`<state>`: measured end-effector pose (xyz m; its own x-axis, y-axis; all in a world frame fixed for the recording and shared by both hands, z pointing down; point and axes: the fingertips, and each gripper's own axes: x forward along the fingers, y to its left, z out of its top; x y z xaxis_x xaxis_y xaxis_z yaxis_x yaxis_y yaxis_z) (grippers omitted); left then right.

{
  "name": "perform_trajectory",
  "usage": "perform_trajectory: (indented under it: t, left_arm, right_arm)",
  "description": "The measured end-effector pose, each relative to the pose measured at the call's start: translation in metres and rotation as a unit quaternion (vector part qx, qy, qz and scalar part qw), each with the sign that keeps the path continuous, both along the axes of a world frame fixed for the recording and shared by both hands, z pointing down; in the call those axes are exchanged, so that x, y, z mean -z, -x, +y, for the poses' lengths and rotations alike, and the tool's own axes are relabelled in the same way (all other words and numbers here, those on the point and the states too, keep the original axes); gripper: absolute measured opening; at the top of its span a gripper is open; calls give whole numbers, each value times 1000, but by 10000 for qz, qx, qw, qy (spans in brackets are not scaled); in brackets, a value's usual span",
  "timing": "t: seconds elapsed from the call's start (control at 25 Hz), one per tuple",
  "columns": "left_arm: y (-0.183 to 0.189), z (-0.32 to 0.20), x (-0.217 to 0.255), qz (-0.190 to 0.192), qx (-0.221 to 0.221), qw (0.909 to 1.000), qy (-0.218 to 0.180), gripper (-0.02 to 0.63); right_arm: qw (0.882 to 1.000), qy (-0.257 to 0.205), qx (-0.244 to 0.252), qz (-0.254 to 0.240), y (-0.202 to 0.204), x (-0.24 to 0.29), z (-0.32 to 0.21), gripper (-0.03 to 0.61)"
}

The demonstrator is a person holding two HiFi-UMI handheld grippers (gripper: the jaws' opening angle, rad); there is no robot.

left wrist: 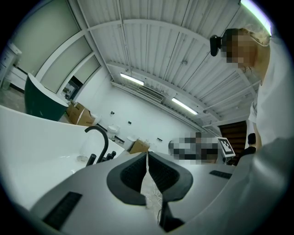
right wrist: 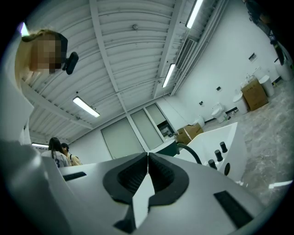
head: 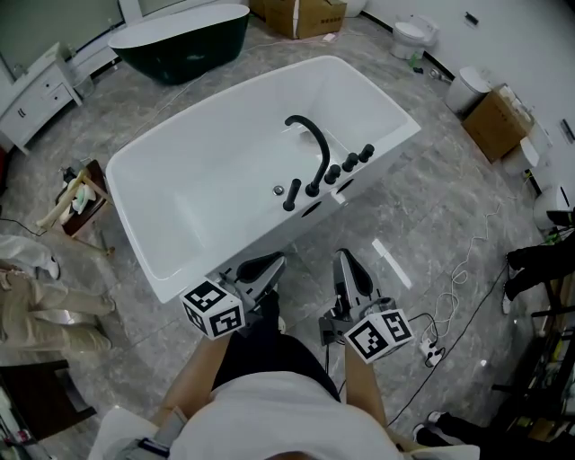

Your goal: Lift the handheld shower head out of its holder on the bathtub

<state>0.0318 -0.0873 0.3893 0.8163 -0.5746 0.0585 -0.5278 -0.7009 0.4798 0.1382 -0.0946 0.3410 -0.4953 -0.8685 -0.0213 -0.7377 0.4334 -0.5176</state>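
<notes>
The white bathtub (head: 189, 153) stands just ahead of me on the grey floor. On its near rim are a curved black spout (head: 311, 144), a row of black knobs (head: 350, 162), and the black handheld shower head (head: 292, 194) upright in its holder. My left gripper (head: 267, 267) and right gripper (head: 346, 266) hover side by side short of the rim, both shut and empty. In the left gripper view, the spout (left wrist: 99, 137) and shower head (left wrist: 91, 159) lie beyond and left of the left gripper (left wrist: 147, 154). The right gripper (right wrist: 147, 155) has the spout (right wrist: 191, 152) and knobs (right wrist: 223, 147) to its right.
A dark green tub (head: 184, 40) stands behind, with cardboard boxes (head: 305, 13) and a toilet (head: 413, 36) beyond it. A white cabinet (head: 36, 90) and wooden stand (head: 81, 198) sit at left. Cables and a power strip (head: 431, 352) lie on the floor at right. People stand nearby.
</notes>
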Motion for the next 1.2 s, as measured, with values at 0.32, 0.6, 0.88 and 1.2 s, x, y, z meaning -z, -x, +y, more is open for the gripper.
perform_trajectory:
  t: [0.32, 0.6, 0.88, 1.2]
  left_arm:
    - [-2, -14, -3, -66, 17, 10000, 35, 20]
    - [-2, -34, -4, -23, 100, 9999, 27, 20]
    - [-3, -60, -9, -3, 151, 9998, 85, 20]
    - [-2, -103, -21, 9, 272, 9994, 194, 20]
  right_arm:
    - [9996, -221, -81, 149, -6, 2, -12, 18]
    - [9974, -512, 140, 485, 4, 7, -29, 20]
    - [9977, -394, 181, 525, 8, 3, -61, 199]
    - [9968, -182, 232, 737, 3, -17, -106, 198]
